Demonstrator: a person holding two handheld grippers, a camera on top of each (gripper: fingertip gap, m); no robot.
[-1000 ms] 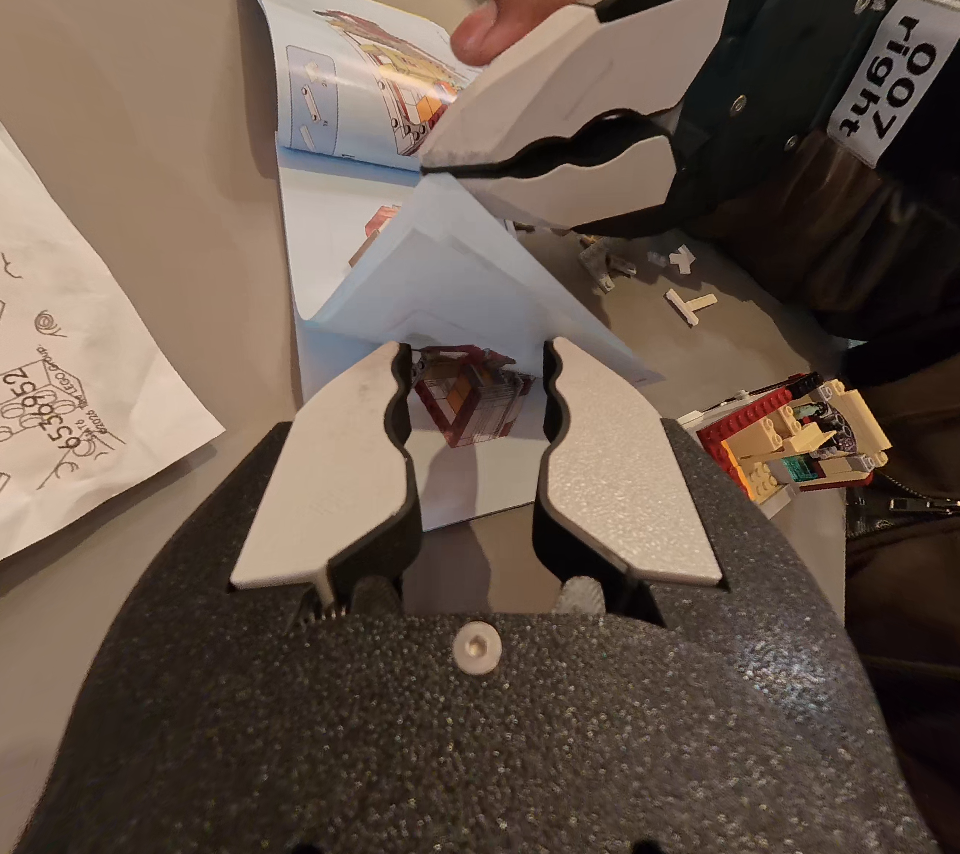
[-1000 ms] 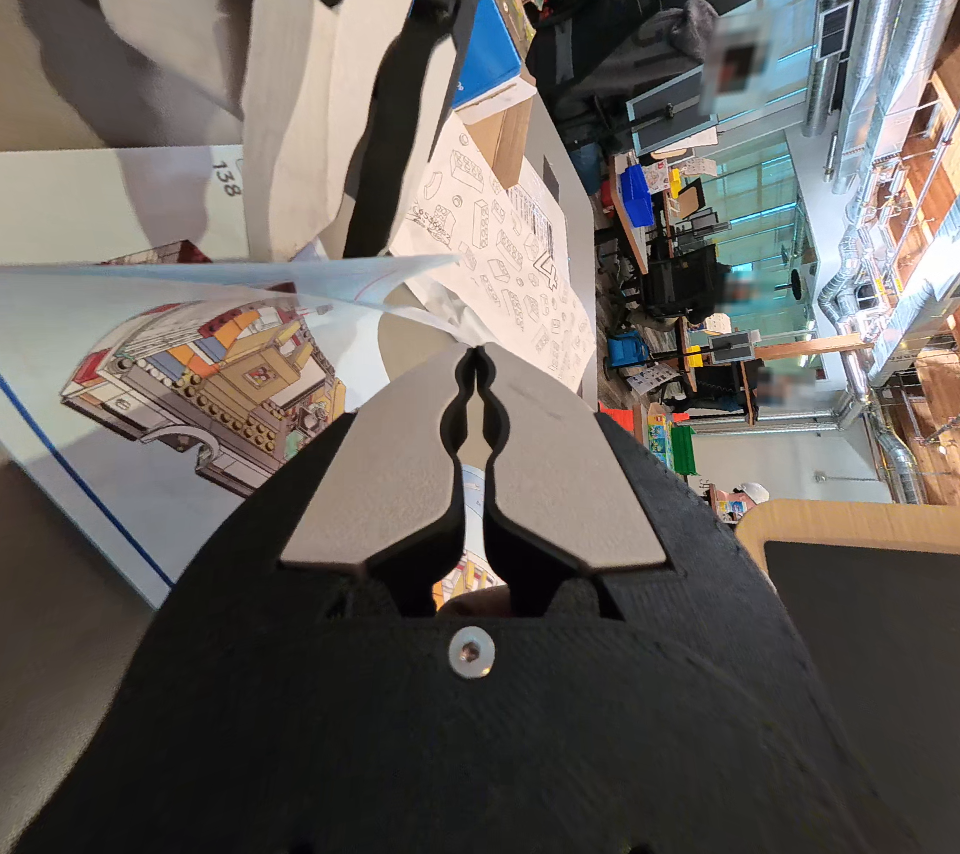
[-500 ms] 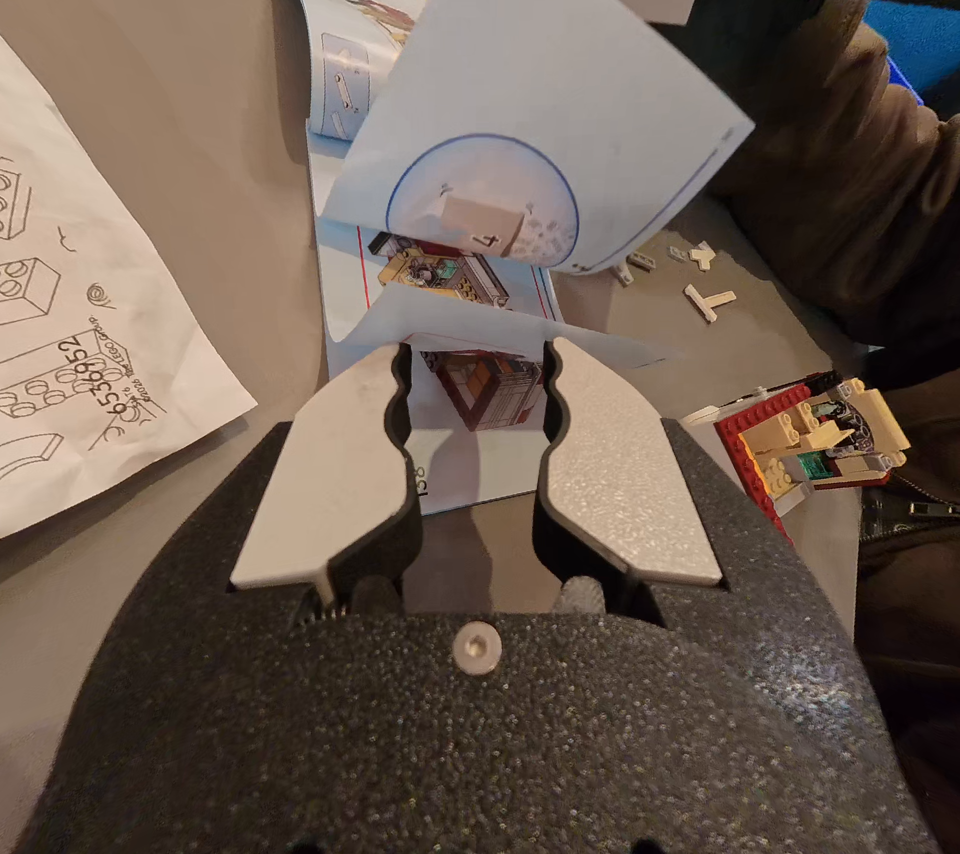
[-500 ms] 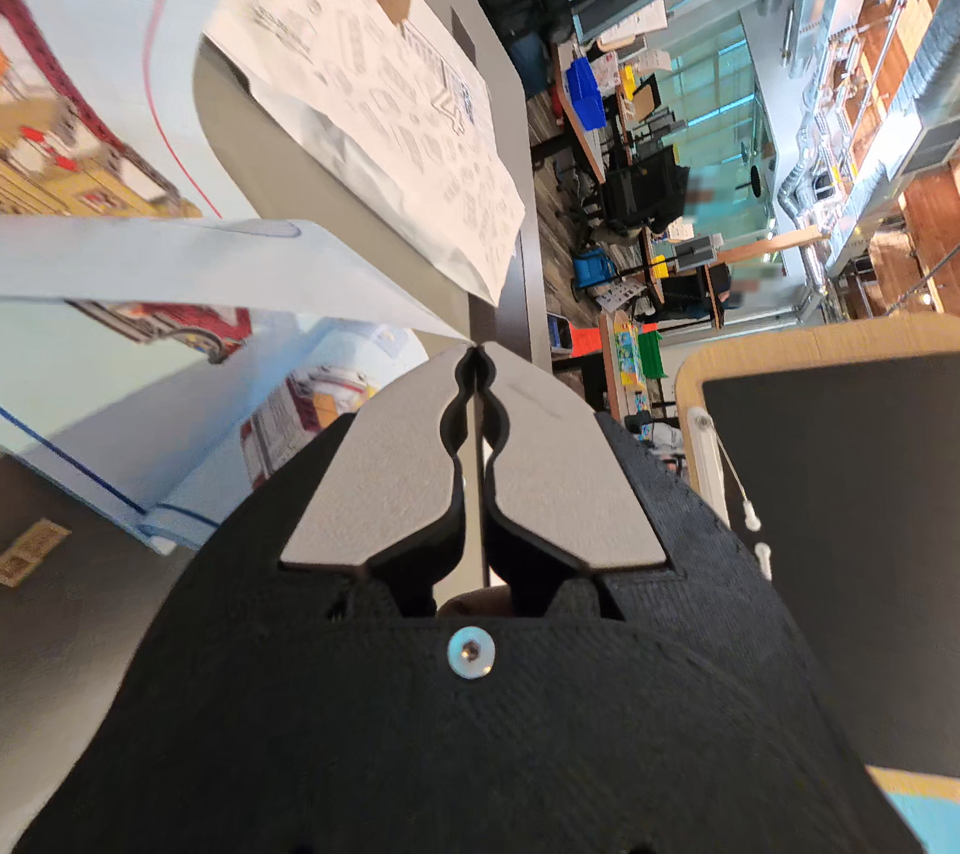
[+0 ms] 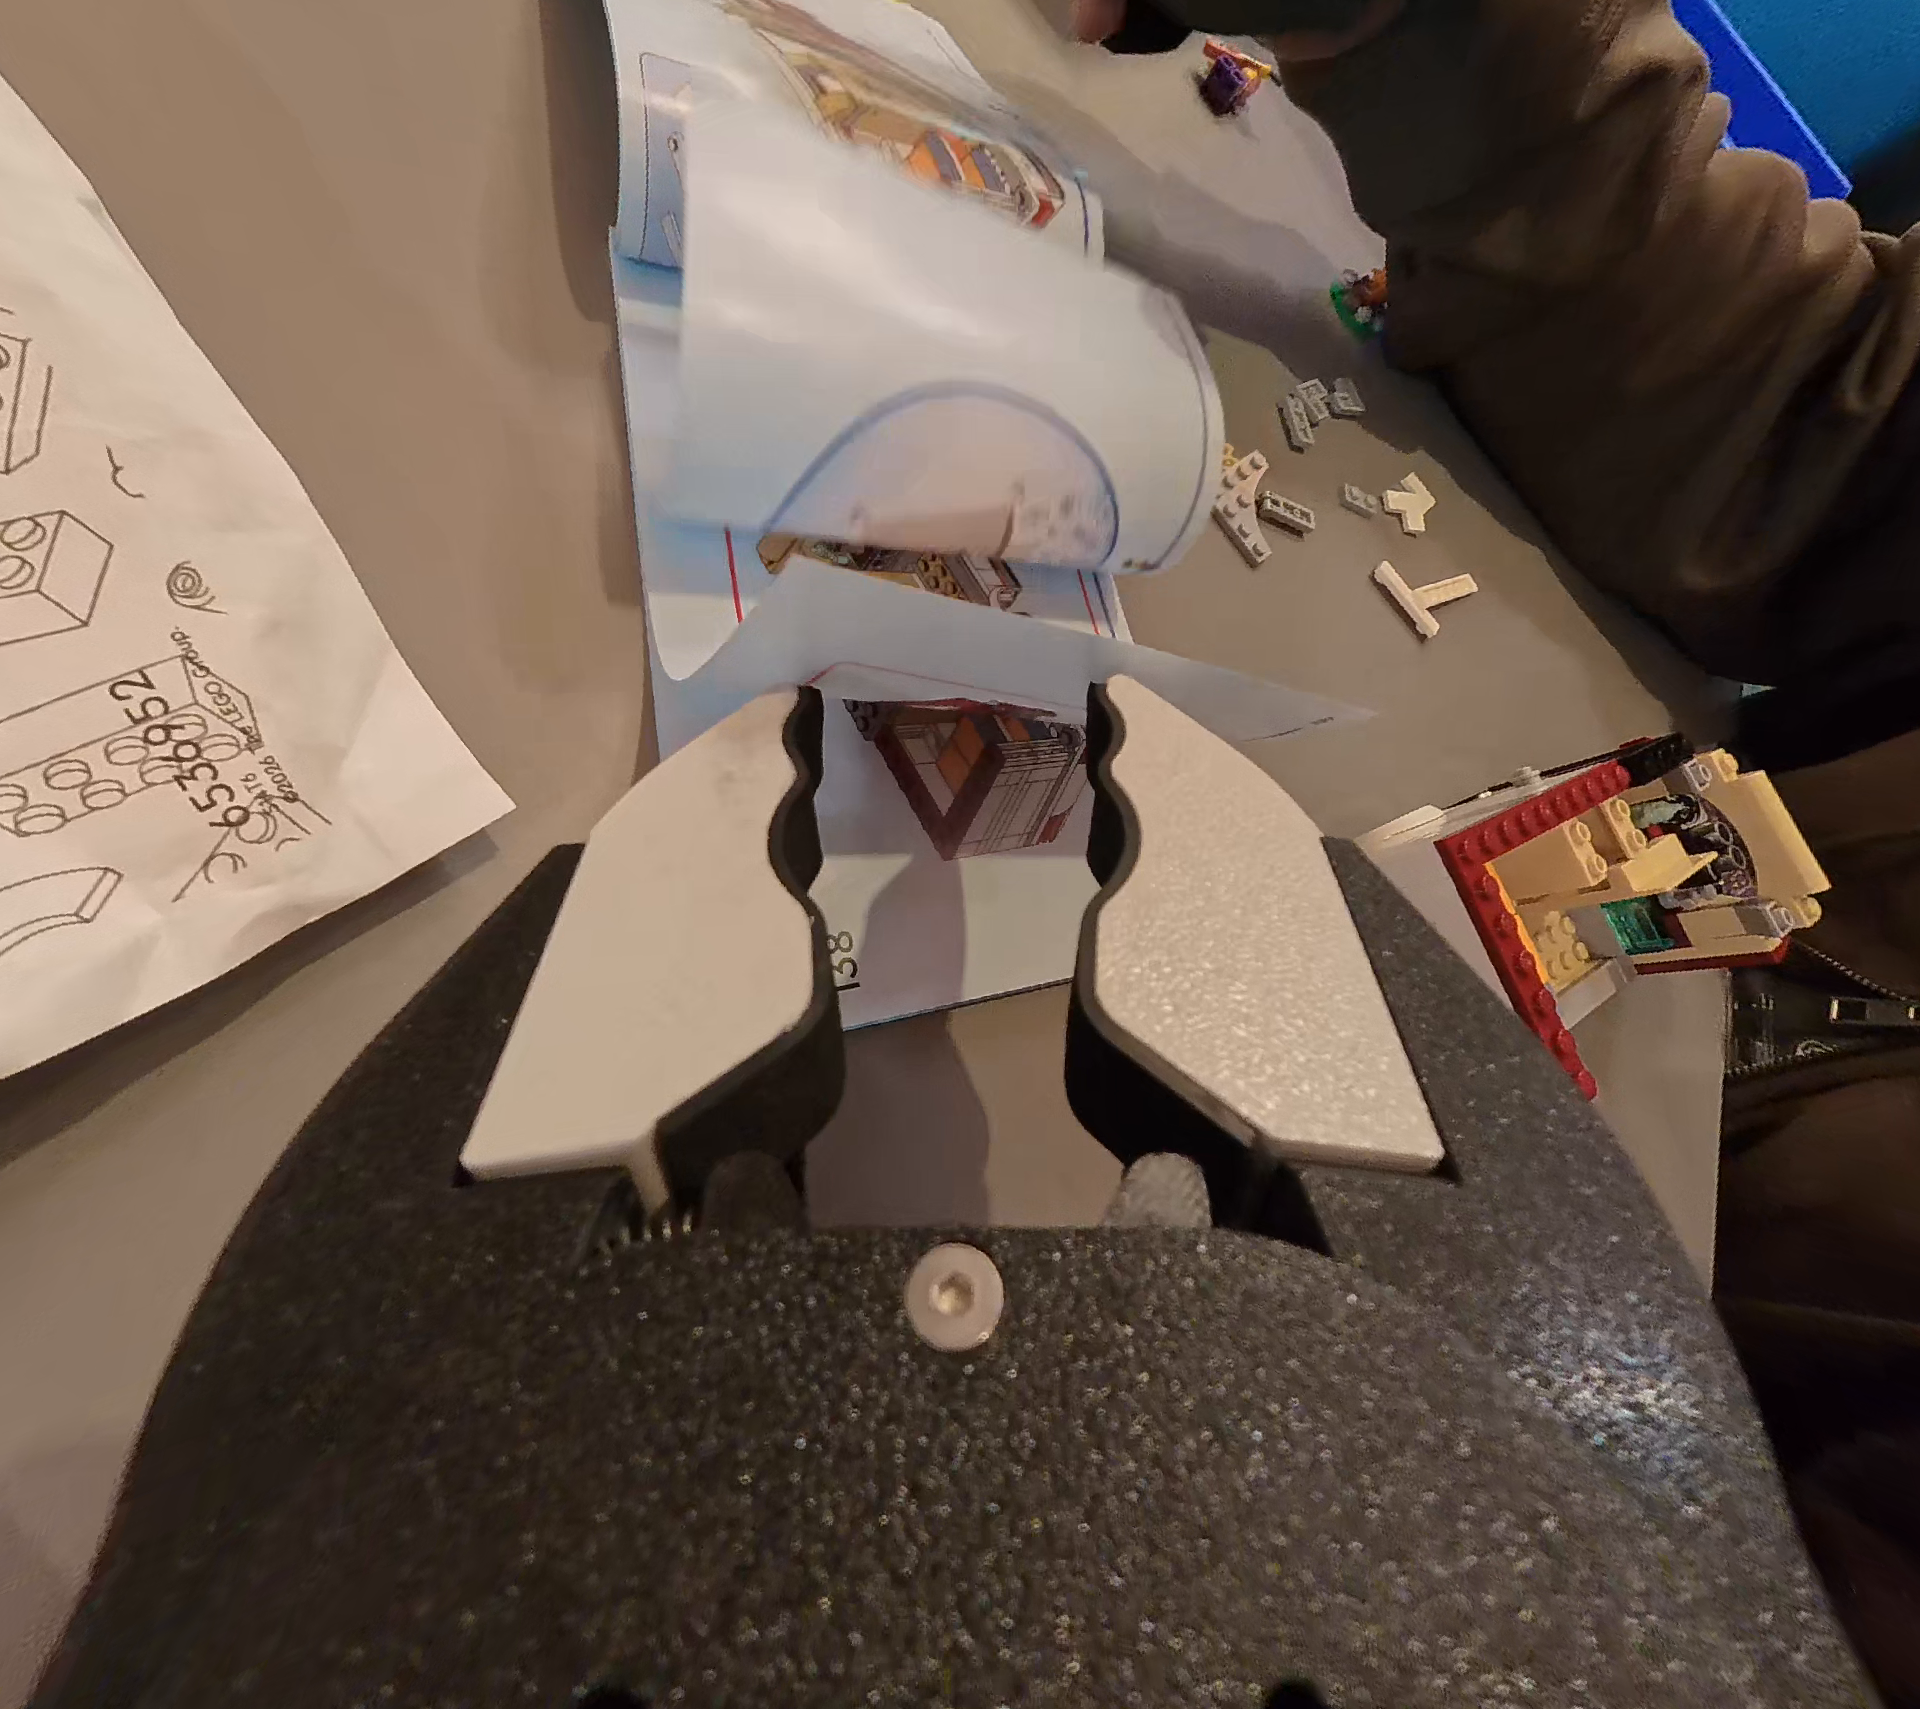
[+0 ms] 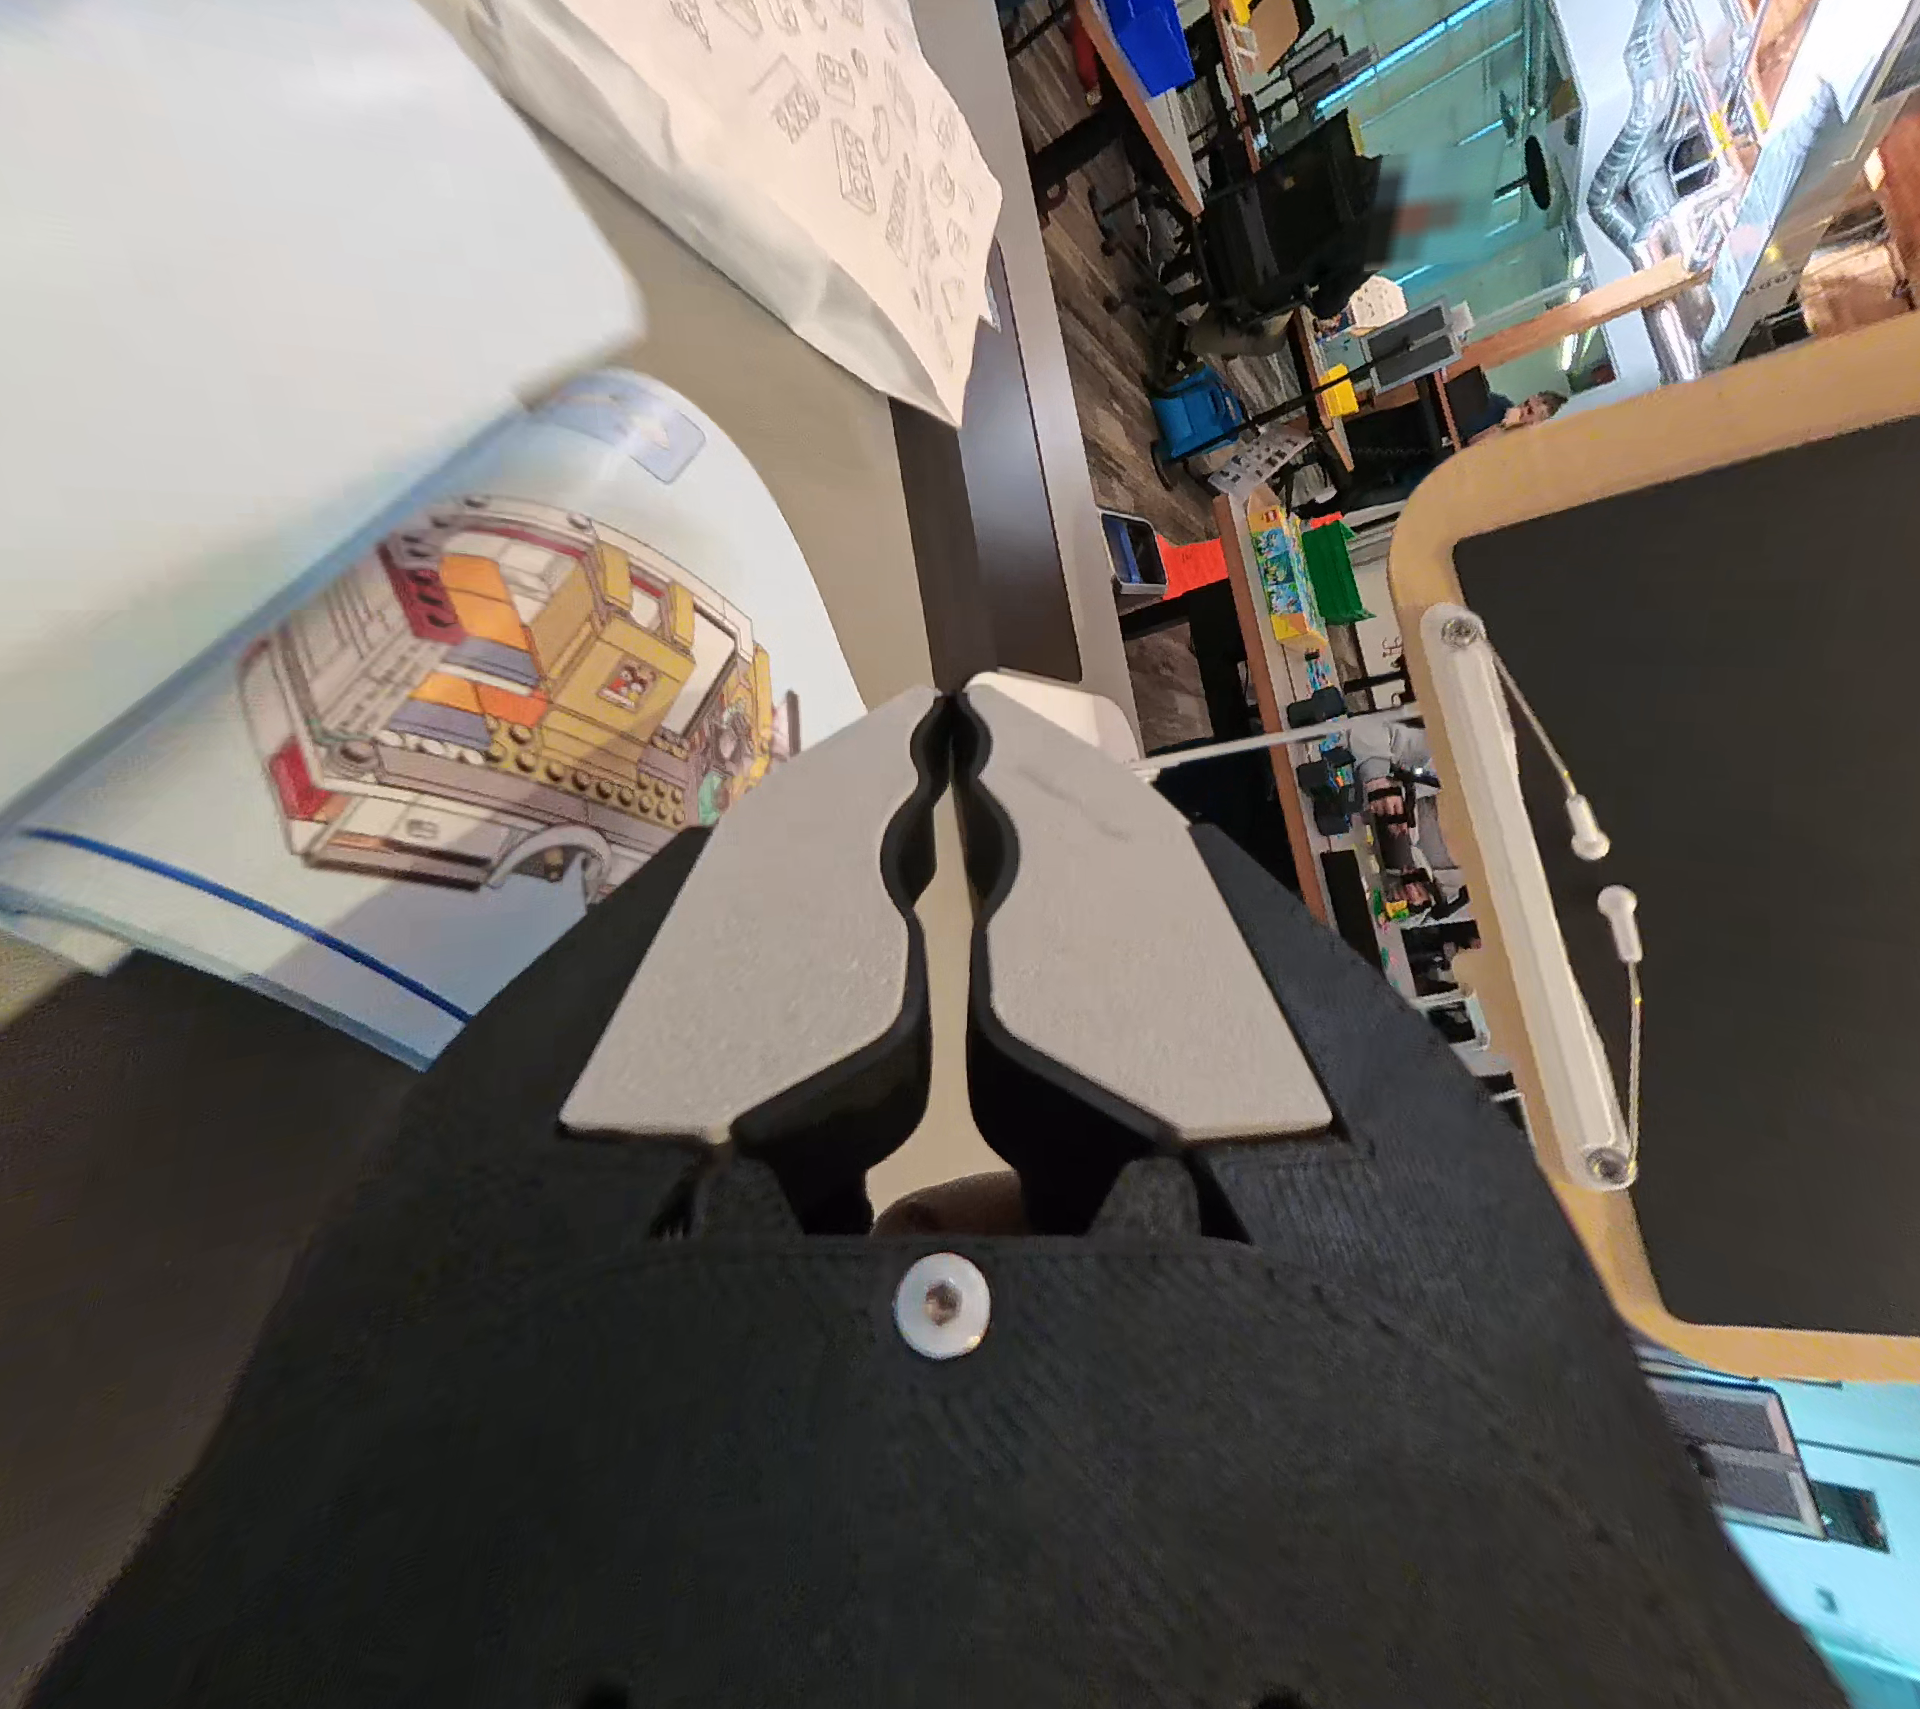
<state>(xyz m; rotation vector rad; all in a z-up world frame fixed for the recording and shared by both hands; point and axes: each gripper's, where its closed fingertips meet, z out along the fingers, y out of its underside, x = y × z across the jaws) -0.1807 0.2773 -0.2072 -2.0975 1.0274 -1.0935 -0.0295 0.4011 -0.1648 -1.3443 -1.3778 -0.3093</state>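
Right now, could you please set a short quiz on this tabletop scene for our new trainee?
1. True or false: the left gripper has its fingers spread apart above the open instruction booklet.
2. Which lies to the right of the booklet in the left wrist view? A) scissors B) a partly built brick model with a red base C) a mug
3. Fill in: the right gripper has its fingers ____.

Key: 1 true; the booklet page shows between the spread fingers. 2 B; loose light-coloured brick pieces lie beyond it. 3 shut, with nothing seen between them.
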